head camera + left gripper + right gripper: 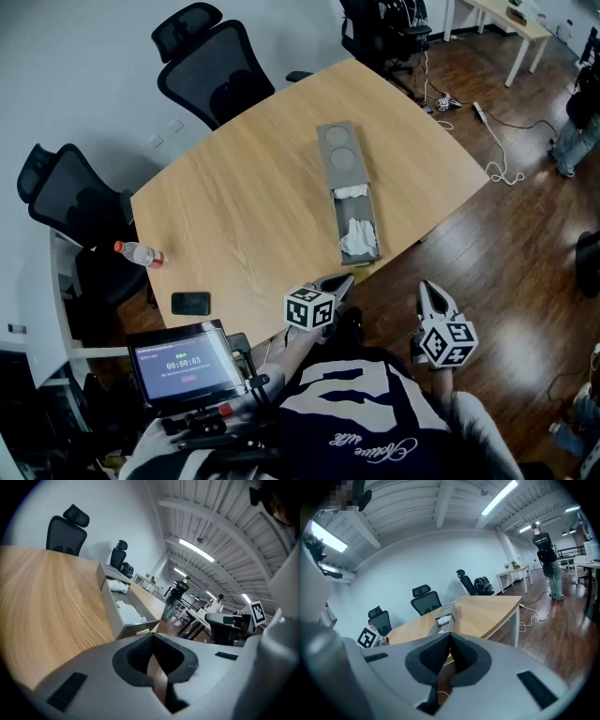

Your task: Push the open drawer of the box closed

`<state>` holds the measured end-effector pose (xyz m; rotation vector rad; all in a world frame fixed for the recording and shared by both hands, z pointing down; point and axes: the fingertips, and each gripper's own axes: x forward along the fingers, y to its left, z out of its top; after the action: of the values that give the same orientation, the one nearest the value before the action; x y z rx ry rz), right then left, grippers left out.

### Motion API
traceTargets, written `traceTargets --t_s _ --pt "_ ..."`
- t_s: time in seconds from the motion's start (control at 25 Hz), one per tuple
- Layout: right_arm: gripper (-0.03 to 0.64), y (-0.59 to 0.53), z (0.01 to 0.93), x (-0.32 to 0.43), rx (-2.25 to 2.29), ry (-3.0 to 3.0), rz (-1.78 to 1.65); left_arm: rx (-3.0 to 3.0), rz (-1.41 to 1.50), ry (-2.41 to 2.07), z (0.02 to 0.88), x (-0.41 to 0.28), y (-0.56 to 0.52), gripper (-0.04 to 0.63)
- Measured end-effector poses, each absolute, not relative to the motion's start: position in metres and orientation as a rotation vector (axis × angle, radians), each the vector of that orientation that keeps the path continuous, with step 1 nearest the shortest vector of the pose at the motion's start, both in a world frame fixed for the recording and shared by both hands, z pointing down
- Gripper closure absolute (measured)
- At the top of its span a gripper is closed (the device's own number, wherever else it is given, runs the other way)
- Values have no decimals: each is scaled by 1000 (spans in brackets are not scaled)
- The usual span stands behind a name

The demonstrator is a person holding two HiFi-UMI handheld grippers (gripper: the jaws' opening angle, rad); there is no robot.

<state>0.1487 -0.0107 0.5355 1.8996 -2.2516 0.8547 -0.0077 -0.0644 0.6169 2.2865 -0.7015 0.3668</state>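
left gripper (341,279), right gripper (428,287) closed, near table (244,202) edge; drawer (357,208) open

Left claw (340,280) and right claw (431,292) both closed and empty, side by side, tips forward

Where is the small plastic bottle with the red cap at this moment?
In the head view, the bottle lies on its side near the left edge of the table, just beyond the black phone.
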Motion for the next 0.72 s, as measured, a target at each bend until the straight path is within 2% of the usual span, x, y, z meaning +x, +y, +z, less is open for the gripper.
traceTargets --t_s 0.72 --pt "618 -44 542 168 2014 -2108 901 2110 278 -634 635 13 -117 594"
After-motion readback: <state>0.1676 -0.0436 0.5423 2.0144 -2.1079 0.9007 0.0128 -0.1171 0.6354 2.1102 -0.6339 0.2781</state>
